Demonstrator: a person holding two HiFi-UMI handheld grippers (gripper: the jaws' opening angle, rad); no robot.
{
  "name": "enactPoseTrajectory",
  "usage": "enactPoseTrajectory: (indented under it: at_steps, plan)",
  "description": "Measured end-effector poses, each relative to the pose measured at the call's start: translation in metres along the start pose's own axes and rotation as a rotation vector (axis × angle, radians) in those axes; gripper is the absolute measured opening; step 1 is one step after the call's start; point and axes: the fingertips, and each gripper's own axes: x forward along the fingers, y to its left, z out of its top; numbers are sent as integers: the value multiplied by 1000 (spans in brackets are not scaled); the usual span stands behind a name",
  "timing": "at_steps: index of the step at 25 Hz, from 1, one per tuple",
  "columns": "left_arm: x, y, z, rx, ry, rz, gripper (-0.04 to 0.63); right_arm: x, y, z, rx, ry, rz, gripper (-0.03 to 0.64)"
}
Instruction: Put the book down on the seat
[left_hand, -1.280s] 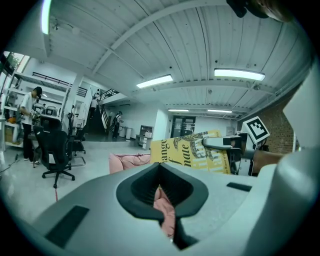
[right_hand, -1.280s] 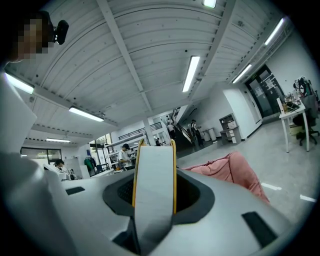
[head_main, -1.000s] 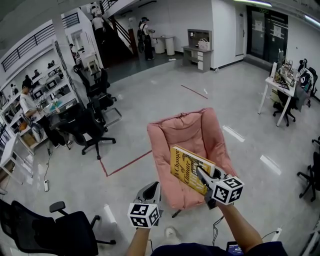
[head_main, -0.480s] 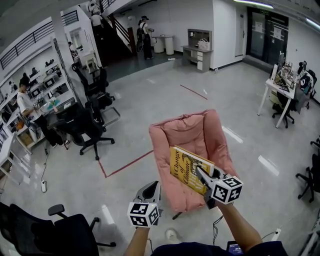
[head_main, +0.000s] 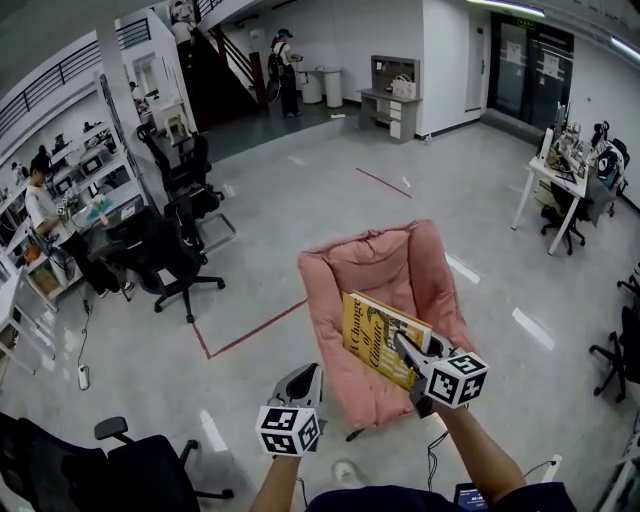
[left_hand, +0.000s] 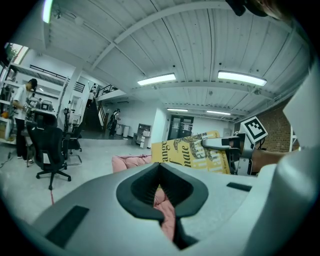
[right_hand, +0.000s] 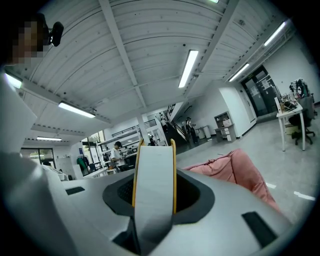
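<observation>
Carrying the book (head_main: 375, 335) over the seat (head_main: 372, 262) is the step in hand, as I judge it – the putting down has not happened yet. My right claw (head_main: 403, 348) pinches the book by its near edge; in the right gripper view the pale page block (right_hand: 155, 185) with its yellow covers fills the gap between the jaws. The book sits tilted, its far corner toward 11 o'clock, above the right half of the pink cushion, and from the left gripper view it (left_hand: 192, 150) looks clear of the fabric. My left claw (head_main: 303, 375) hangs at 8 o'clock from the right one, off the seat's front left corner, its jaws drawn almost together on nothing – only a slit of pink shows between them.

Next, I think, comes lowering toward 12 o'clock, levelling the cover so it meets the cushion flat, then spreading the right jaws. The cushion looks soft and sloped, so the book may slide forward.
</observation>
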Motion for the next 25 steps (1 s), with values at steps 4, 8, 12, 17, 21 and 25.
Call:
enactPoseTrajectory:
  at_steps: [4, 8, 12, 17, 21, 25]
  plan:
    - [4, 5, -4, -14, 5, -11, 5, 4, -2, -3, 15, 6, -17, 150]
    - [6, 13, -5, -33, 9, -20, 5, 12, 1, -2, 10, 6, -27, 150]
    - [9, 25, -3, -35, 3, -31, 5, 23, 3, -2, 2, 8, -35, 150]
    - [11, 37, -4, -46, 3, -38, 5, 31, 5, -2, 5, 6, -47, 150]
    - [11, 46, -6, -61, 6, -41, 5, 37, 8, -4, 4, 9, -56, 150]
    - [10, 57, -10, -75, 6, -40, 5, 43, 8, -9, 14, 18, -68, 150]
